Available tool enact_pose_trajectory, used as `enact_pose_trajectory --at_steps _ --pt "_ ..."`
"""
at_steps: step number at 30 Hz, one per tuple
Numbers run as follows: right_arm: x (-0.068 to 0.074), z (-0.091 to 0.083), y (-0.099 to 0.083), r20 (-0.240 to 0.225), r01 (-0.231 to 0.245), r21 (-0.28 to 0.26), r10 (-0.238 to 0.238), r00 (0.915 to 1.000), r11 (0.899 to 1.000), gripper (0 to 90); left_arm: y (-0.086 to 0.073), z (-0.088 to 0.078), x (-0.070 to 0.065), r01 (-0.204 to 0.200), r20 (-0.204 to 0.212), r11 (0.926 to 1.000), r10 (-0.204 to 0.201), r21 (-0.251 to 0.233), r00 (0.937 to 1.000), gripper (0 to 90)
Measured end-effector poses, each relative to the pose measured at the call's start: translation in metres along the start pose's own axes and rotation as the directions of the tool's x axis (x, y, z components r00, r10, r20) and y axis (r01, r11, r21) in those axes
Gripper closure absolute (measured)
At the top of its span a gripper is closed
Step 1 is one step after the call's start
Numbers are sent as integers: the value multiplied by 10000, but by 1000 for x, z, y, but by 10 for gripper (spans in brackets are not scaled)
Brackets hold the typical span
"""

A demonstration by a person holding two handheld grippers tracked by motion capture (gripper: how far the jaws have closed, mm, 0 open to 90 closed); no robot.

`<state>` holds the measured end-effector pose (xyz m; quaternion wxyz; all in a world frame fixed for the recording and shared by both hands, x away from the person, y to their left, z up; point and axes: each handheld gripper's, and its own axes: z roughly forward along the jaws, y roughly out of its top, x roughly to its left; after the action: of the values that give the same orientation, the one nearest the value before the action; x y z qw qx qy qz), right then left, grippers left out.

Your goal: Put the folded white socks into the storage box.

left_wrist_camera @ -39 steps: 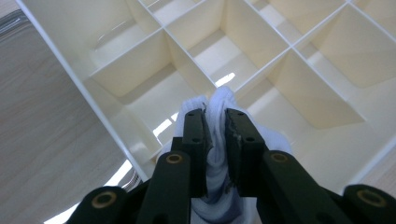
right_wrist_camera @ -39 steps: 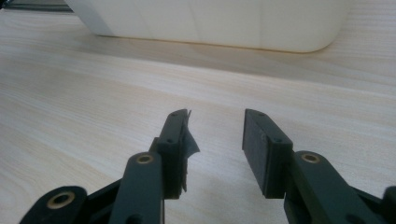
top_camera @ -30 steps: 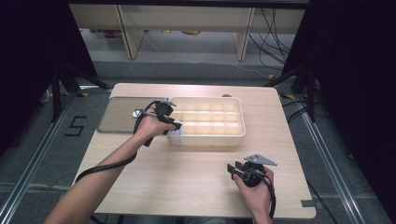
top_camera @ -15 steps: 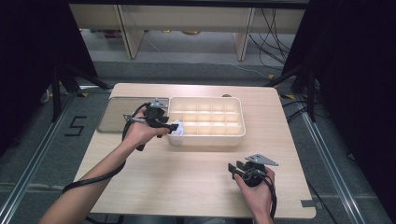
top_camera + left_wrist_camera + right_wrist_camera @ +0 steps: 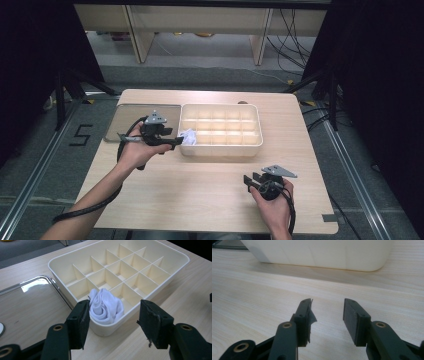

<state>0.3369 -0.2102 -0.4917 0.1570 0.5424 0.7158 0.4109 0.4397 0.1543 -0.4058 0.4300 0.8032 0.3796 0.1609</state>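
Note:
A cream divided box point(image 5: 220, 149) stands in the middle of the wooden table. A crumpled white cloth point(image 5: 188, 137) lies in its near-left corner compartment and bulges over the rim. My left gripper point(image 5: 177, 142) hovers just left of that corner; its jaws have just been opening and stand open, nothing between them. In the left gripper view the cloth point(image 5: 106, 306) sits beyond the left gripper point(image 5: 115, 307), clear of both pads. My right gripper point(image 5: 251, 180) rests open near the table's front right. In the right gripper view the right gripper point(image 5: 327, 307) holds nothing and faces the box wall point(image 5: 324, 252).
A flat, shiny rectangular tray point(image 5: 131, 121) lies left of the box, under my left hand; its rim point(image 5: 51, 280) touches the box side. Bare wood point(image 5: 200, 190) spreads between my two hands. Shelving legs and cables stand on the floor beyond the far edge.
My left gripper has drawn back to the left from the box corner and opened, leaving the white cloth in the corner compartment. The right gripper has stayed put.

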Motion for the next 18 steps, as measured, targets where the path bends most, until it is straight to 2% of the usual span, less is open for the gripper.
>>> enact_pose_trajectory --at_steps 8,9,10,11,13,14,15,18 --pt "0 0 0 42 25 -28 -25 10000 10000 587 -13 -9 -8 -52 48 9997 53 -258 10000 412" --pt "0 0 0 1 22 -27 -21 10000 10000 587 -15 -10 -10 137 103 9991 -133 -400 9999 412" --pt "0 0 0 -3 17 -26 -17 10000 10000 586 -17 -11 -10 110 147 9992 -105 -392 9998 412" --pt "0 0 0 3 21 -34 -21 10000 10000 586 -18 -12 -11 147 132 9990 -141 -412 9998 412" --pt "0 0 0 7 22 -32 -22 10000 10000 586 -21 -16 -11 -33 -45 9993 31 -376 10000 412" --pt "0 0 0 5 22 -35 -22 10000 10000 585 -23 -17 -11 -41 9 9993 41 -384 10000 412" --pt "0 0 0 20 27 -31 -27 10000 10000 585 -25 -17 -13 69 -84 9984 -74 -567 9999 411" --pt "1 1 -1 -77 -22 -95 21 10000 10000 583 -31 -19 -12 21 -5 9992 -21 -395 10000 408"
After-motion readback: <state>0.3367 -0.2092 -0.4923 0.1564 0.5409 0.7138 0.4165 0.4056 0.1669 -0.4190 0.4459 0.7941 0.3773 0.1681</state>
